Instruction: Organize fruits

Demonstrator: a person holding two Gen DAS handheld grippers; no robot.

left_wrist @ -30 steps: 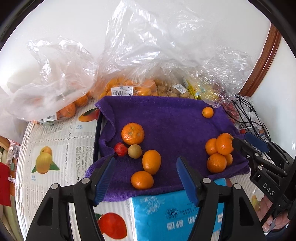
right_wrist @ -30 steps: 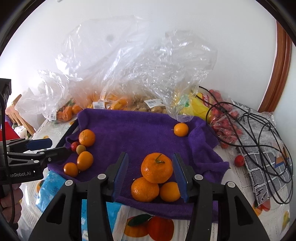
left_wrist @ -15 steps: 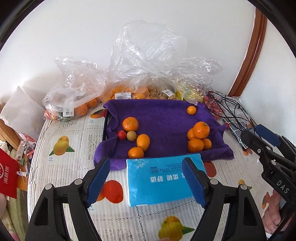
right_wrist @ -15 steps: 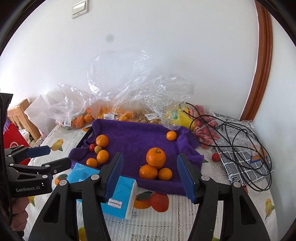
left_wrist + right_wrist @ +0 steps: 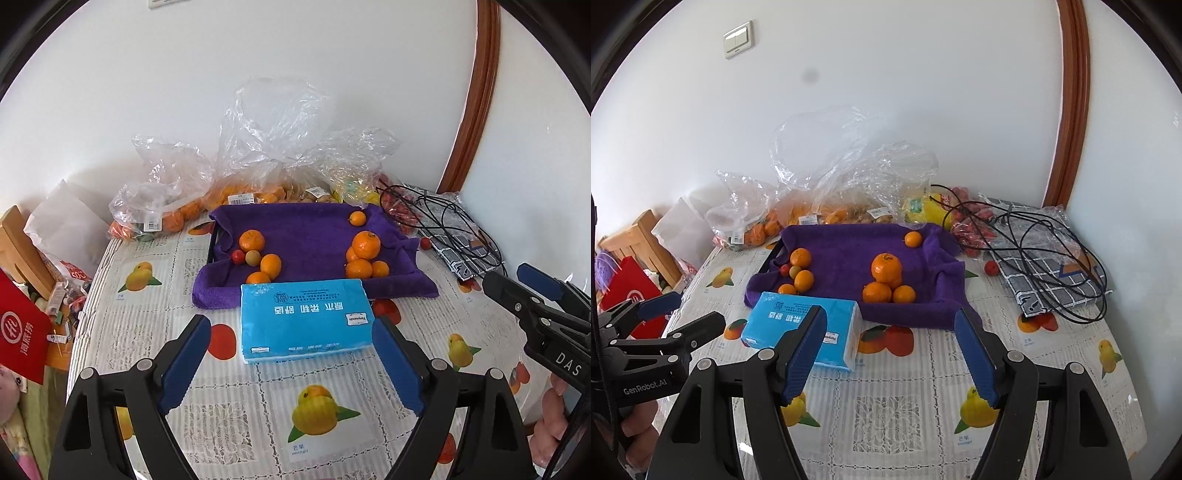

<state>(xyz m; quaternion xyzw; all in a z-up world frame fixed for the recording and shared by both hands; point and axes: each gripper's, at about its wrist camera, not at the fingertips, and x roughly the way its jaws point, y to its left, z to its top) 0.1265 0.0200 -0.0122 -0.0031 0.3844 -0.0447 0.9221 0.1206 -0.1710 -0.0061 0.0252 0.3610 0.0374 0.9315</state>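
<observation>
— On the left of the purple towel [image 5: 314, 240], what is lying there?
— Mixed small fruits [image 5: 258, 254] are clustering; oranges [image 5: 364, 256] are piling at the right, apparently sorted.
— And the grippers?
— The left gripper [image 5: 291, 363] and right gripper [image 5: 892, 356] have just been opening, jaws apart, empty, hovering over the table near the tissue pack [image 5: 304, 317].

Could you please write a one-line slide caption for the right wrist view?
Open right gripper hovers over patterned tablecloth; oranges grouped on purple towel.
</observation>
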